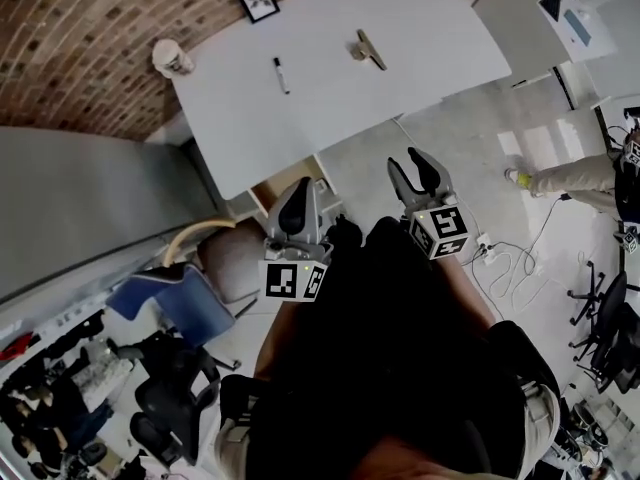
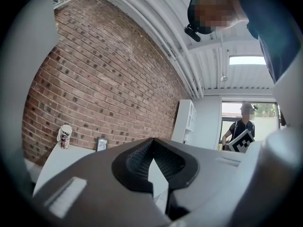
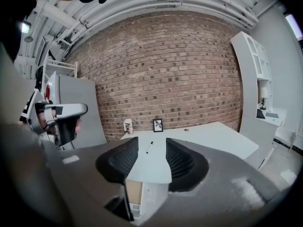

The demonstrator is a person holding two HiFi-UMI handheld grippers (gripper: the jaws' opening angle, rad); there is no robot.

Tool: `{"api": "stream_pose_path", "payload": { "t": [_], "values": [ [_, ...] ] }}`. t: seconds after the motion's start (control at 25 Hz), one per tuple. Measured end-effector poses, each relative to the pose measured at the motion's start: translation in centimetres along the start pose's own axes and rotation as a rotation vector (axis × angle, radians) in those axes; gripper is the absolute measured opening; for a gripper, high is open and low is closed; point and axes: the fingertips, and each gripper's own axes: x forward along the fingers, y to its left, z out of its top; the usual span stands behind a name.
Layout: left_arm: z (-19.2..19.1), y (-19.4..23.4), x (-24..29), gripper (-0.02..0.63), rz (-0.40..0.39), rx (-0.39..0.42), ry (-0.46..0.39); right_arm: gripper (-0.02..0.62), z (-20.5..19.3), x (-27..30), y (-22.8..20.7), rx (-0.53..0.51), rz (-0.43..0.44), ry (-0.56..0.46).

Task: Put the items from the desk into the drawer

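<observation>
While both grippers hang short of the desk [image 1: 420, 38], this reads as the approach; nothing is picked. Left gripper [image 1: 299, 193]: jaws pressed together, empty. Marker [image 1: 281, 75] lies on the desk top. Right gripper [image 1: 408, 166]: jaws spread, empty. Next: close in, likely open the under-desk drawer [image 1: 288, 180] first.

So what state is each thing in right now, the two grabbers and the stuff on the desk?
Left gripper: shut, empty.
Right gripper: open, empty.
Marker: lying flat on the desk.
Cup: upright.
Picture frame: standing upright.
Grey clip-like tool: lying flat.
</observation>
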Motion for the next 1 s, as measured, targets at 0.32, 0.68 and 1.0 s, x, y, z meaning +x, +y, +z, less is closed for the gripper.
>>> {"api": "stream_pose_path", "payload": {
  "t": [0.32,0.68,1.0],
  "values": [
    [0.2,1.7,2.4,0.012,0.019,-0.019,0.005,0.178,0.7,4.7,-1.6,-0.014,0.011,0.031],
    [0.8,4.1,8.5,0.012,0.069,-0.019,-0.012,0.178,1.7,12.4,-5.7,-0.022,0.054,0.083],
    [0.9,6.2,16.0,0.012,0.111,-0.027,0.004,0.178,2.6,20.0,-10.7,-0.043,0.074,0.144]
  ]
}}
